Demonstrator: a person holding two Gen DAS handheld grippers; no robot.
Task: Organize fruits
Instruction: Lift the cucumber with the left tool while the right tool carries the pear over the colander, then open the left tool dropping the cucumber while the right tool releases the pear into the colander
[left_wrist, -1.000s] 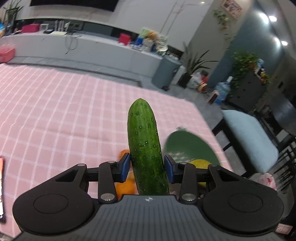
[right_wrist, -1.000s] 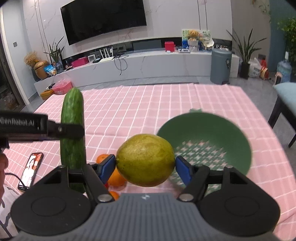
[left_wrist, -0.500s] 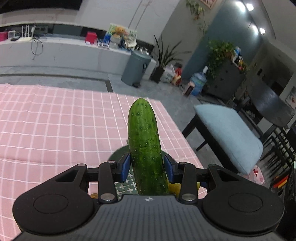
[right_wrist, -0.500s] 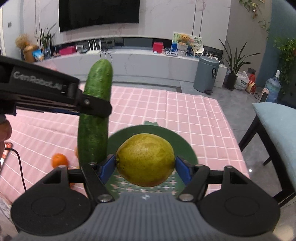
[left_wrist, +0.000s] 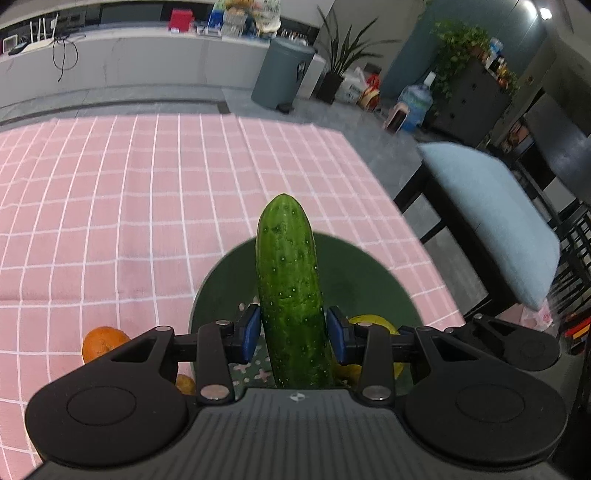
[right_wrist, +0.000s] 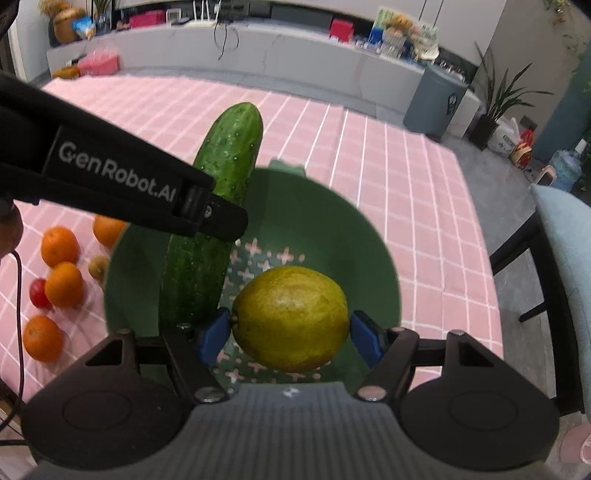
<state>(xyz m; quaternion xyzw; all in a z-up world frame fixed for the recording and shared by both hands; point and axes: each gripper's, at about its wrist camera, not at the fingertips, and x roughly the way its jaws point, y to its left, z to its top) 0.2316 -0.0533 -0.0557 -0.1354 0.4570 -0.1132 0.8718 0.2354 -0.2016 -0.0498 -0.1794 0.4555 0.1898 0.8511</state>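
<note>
The left gripper (left_wrist: 293, 332) clamps a bumpy dark-green cucumber (left_wrist: 290, 291). The right gripper (right_wrist: 290, 338) clamps a yellow-green lemon (right_wrist: 290, 317). Both hang above the perforated green plastic bowl (right_wrist: 351, 240).

Left gripper (left_wrist: 293, 330): black ribbed housing, blue pads, silver screws. Right gripper (right_wrist: 290, 330): identical. White "GenRobot.AI" lettering on the left's side.

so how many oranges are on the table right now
4, all on the pink cloth left of the green bowl: one at the rim, then and nearest. The left gripper may hide more.
</note>
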